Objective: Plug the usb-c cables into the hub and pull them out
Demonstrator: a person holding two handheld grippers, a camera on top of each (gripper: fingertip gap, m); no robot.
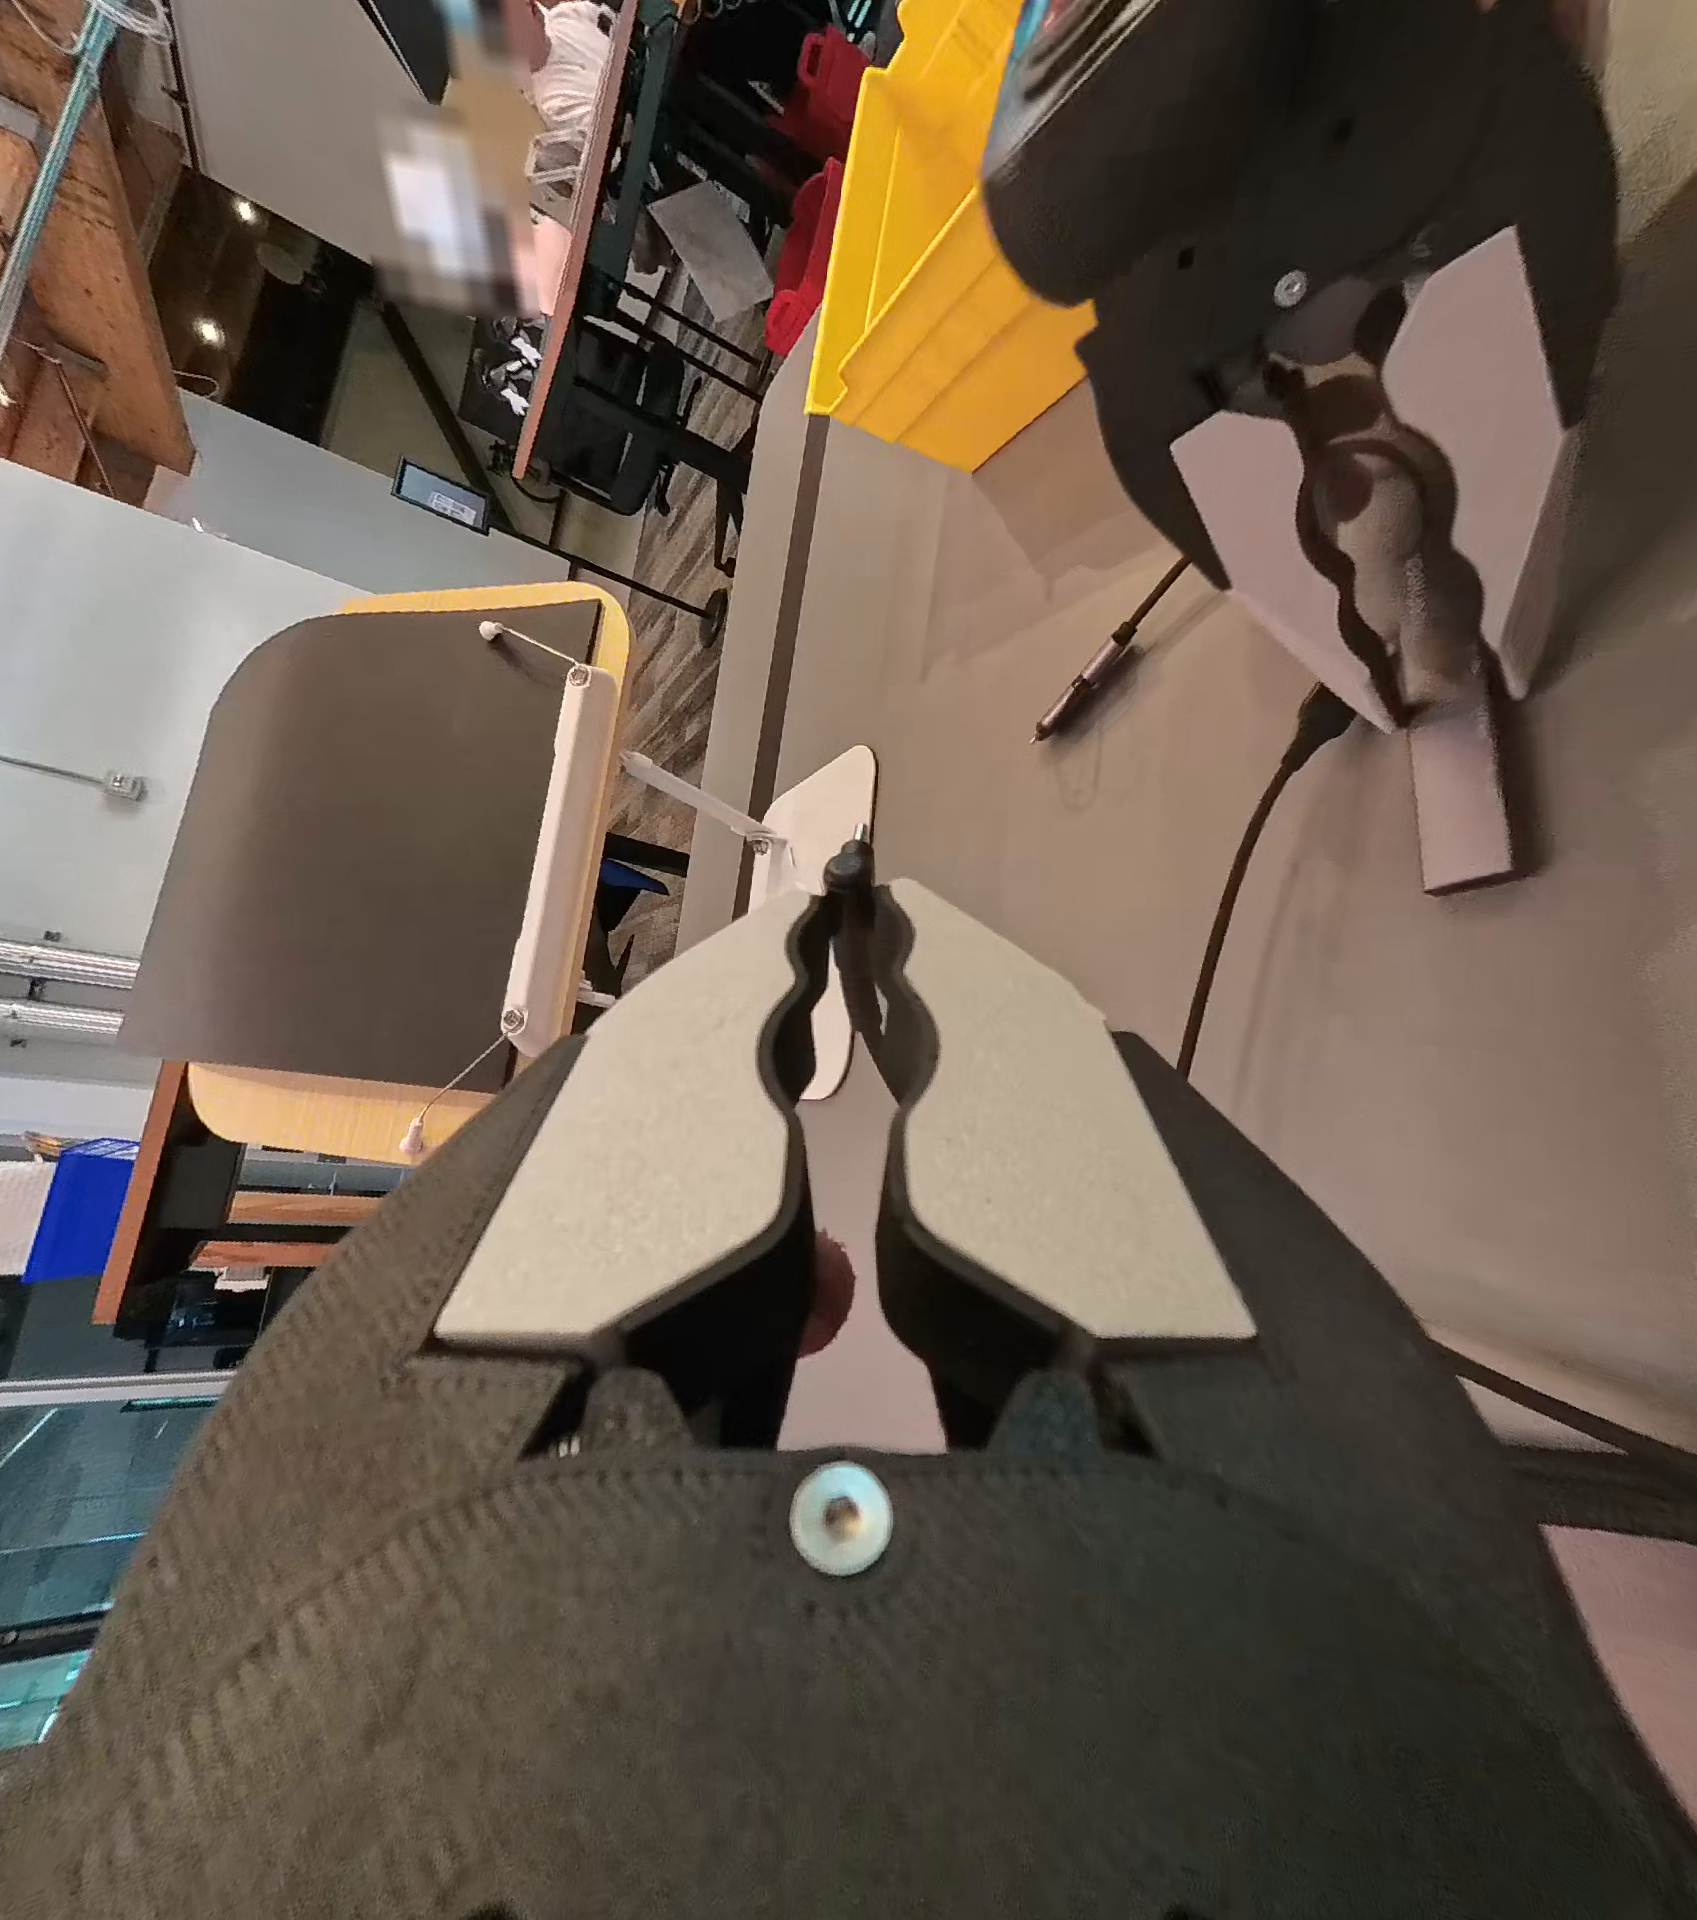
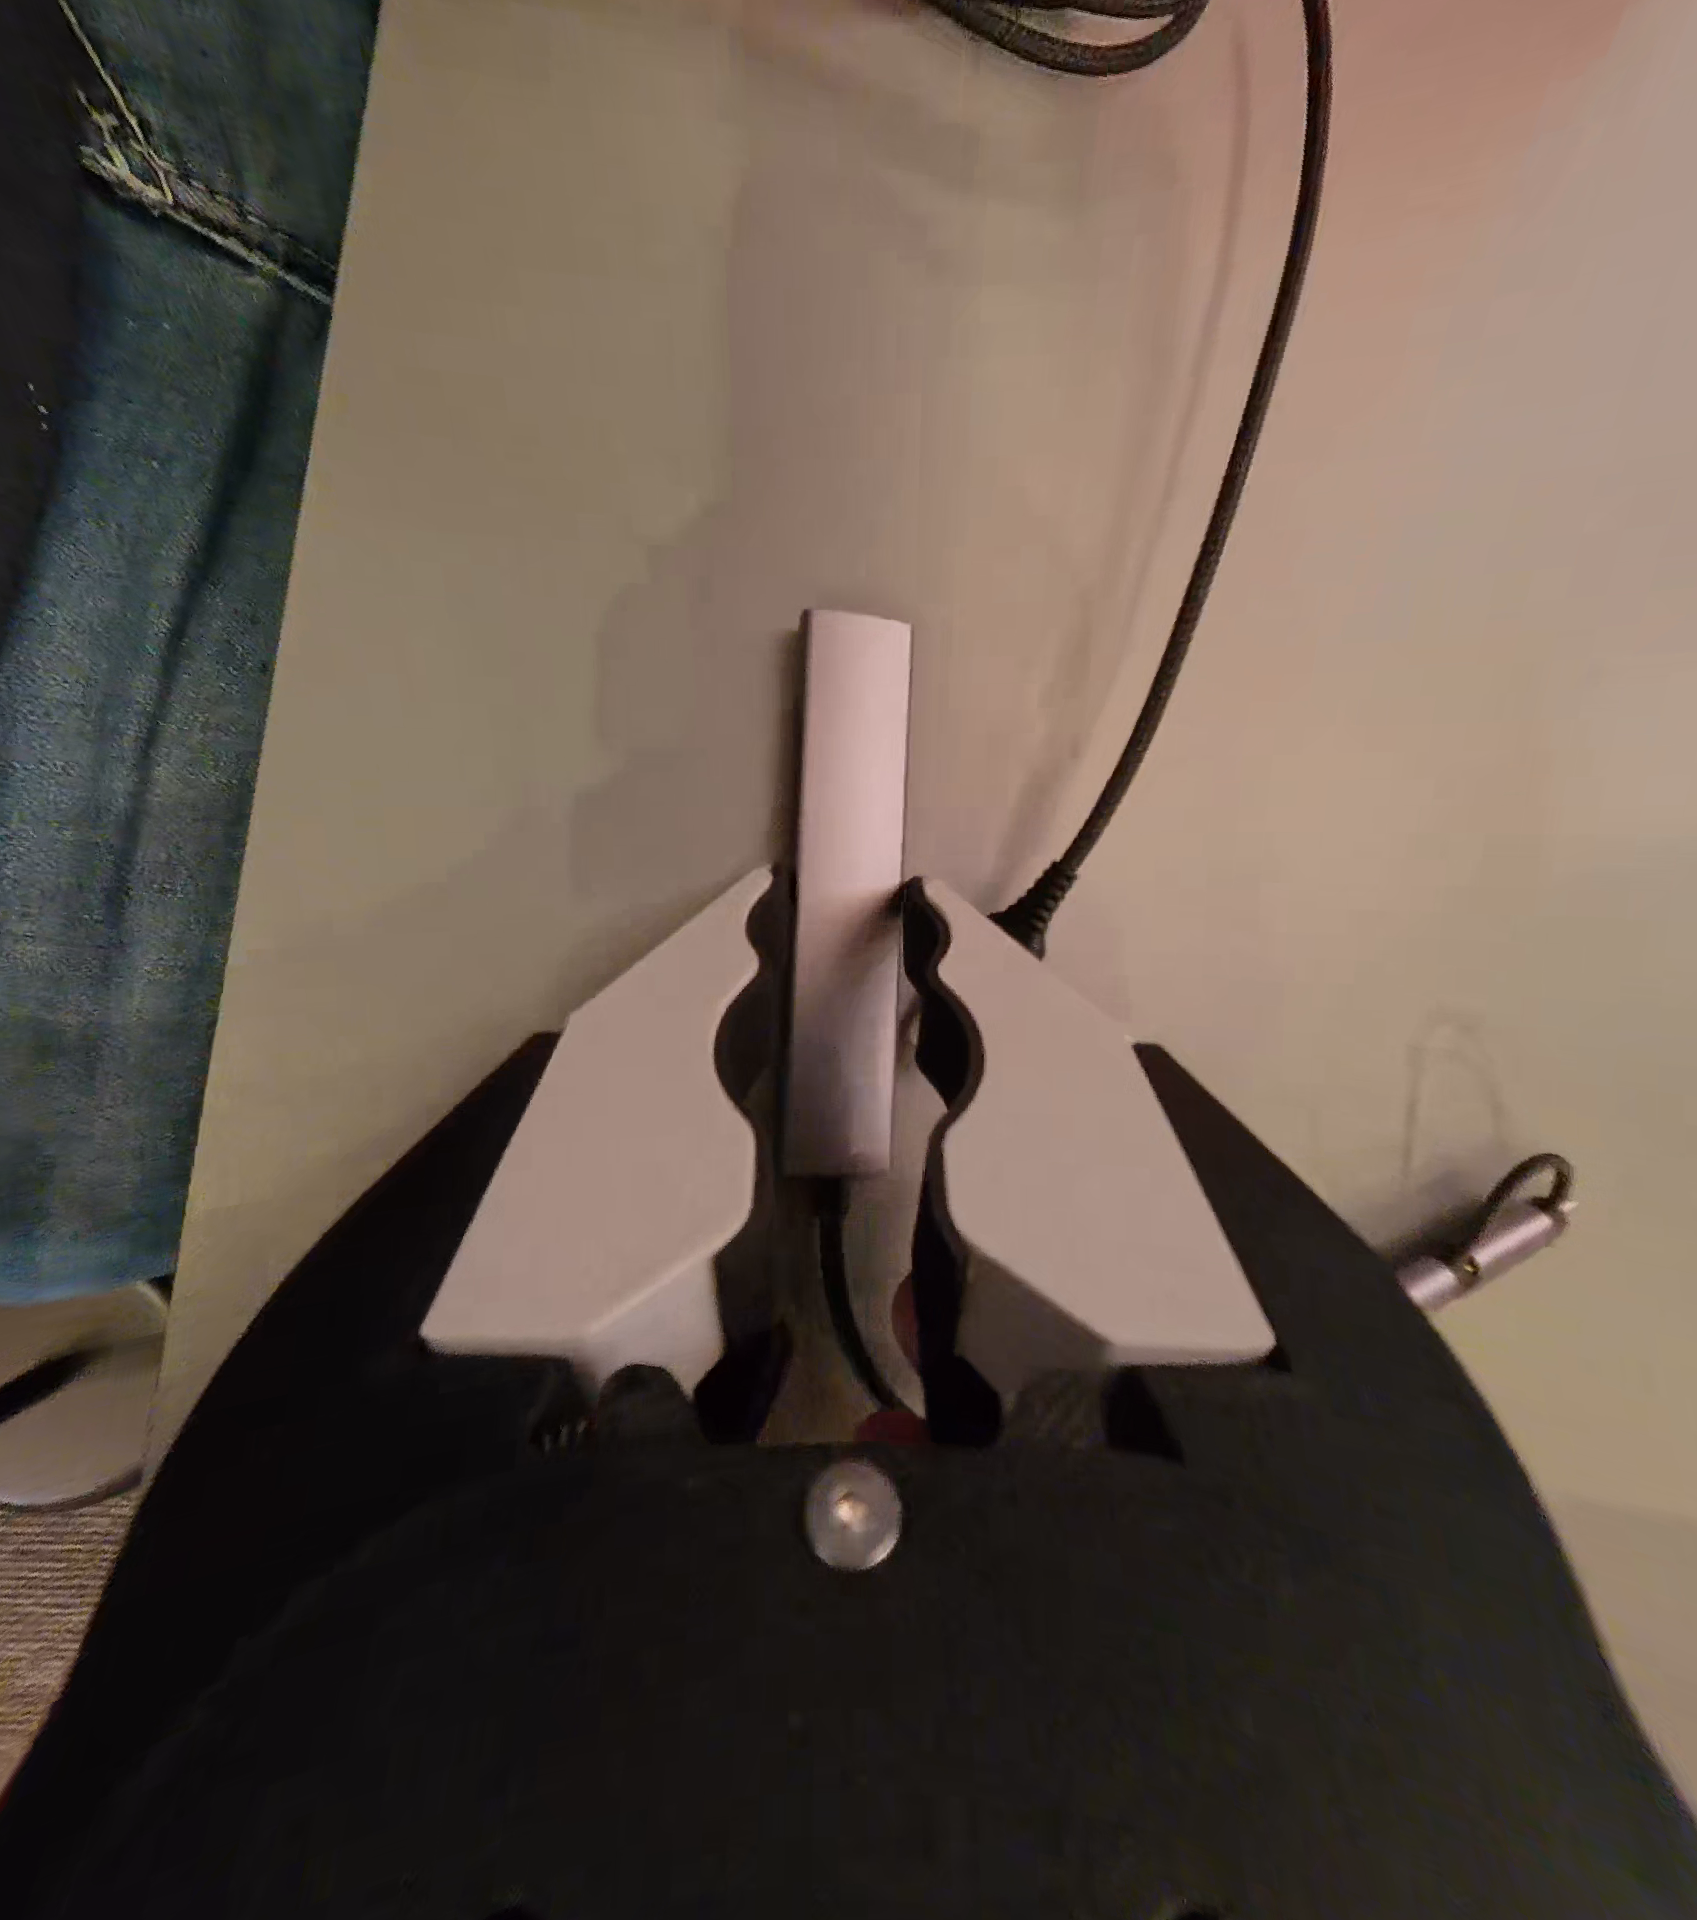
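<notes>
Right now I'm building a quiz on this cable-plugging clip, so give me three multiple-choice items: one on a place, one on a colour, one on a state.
1. Where is the grey hub?
A. between the right gripper's fingers
B. inside a bin
C. on the floor

2. What colour are the bins at the table's far end?
A. blue
B. yellow
C. green

3. What state is the black cable's plug in at the left gripper?
A. seated in the hub
B. lying loose on the table
C. pinched at the fingertips, unplugged

Answers:
1 A, the right gripper clamps the hub.
2 B, the stacked bins are bright yellow.
3 C, the metal tip pokes out past the closed fingertips, apart from the hub.
</notes>
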